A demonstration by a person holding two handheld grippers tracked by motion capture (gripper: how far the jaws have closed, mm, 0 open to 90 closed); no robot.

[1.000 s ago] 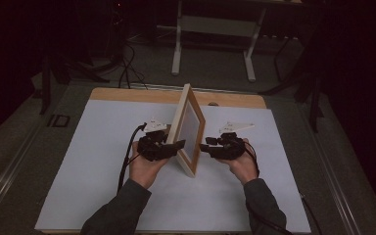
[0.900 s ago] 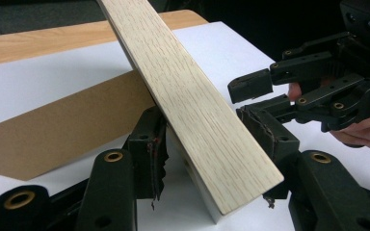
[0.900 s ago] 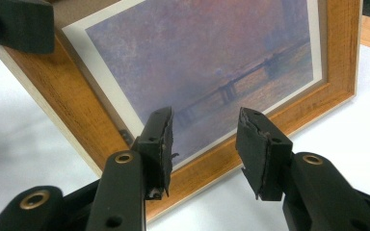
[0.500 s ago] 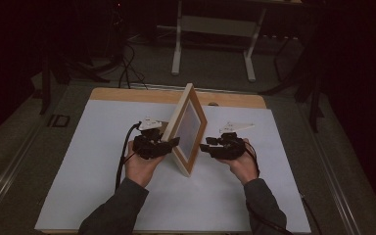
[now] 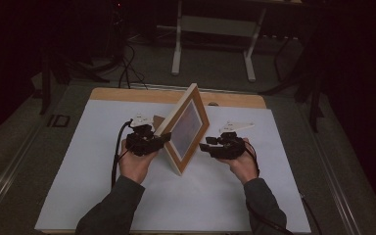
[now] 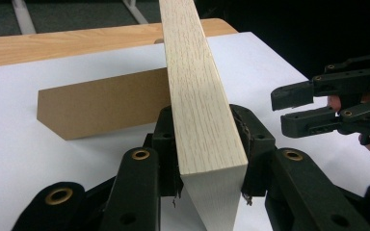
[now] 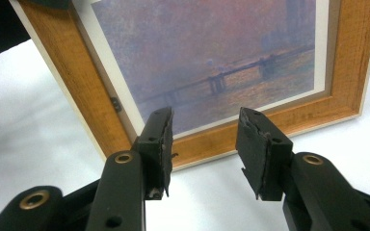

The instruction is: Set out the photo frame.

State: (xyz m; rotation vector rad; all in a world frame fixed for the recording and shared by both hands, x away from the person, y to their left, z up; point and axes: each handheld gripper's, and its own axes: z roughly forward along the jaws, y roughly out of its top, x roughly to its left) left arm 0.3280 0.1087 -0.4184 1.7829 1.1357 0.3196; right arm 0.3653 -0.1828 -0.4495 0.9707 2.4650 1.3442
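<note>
From the high view, I am standing a wooden picture frame [image 5: 186,128] upright on the white sheet covering the table [image 5: 78,196], its lower edge resting on that sheet and its pictured face turned toward my right side. My left claw [image 5: 162,141] is reaching onto the frame's near upright edge, while my right claw [image 5: 204,147] is hovering just beside the pictured face, apart from it.

In the left claw view, my left claw [image 6: 207,144] is closing in and its jaws have just been narrowing around the frame's [image 6: 197,106] pale wooden edge, which is standing between them; both pads are sitting against its two sides, so I am holding the frame there. Behind it, the brown stand flap [image 6: 101,108] is leaning out from the frame's back onto the sheet. My other claw [image 6: 298,108] is showing farther off at the right, jaws parted.

In the right claw view, my right claw [image 7: 204,139] is staying moderately wide with nothing between its jaws. The frame [image 7: 82,96] is standing just beyond them, its misty bridge painting [image 7: 212,53] facing me.
</note>
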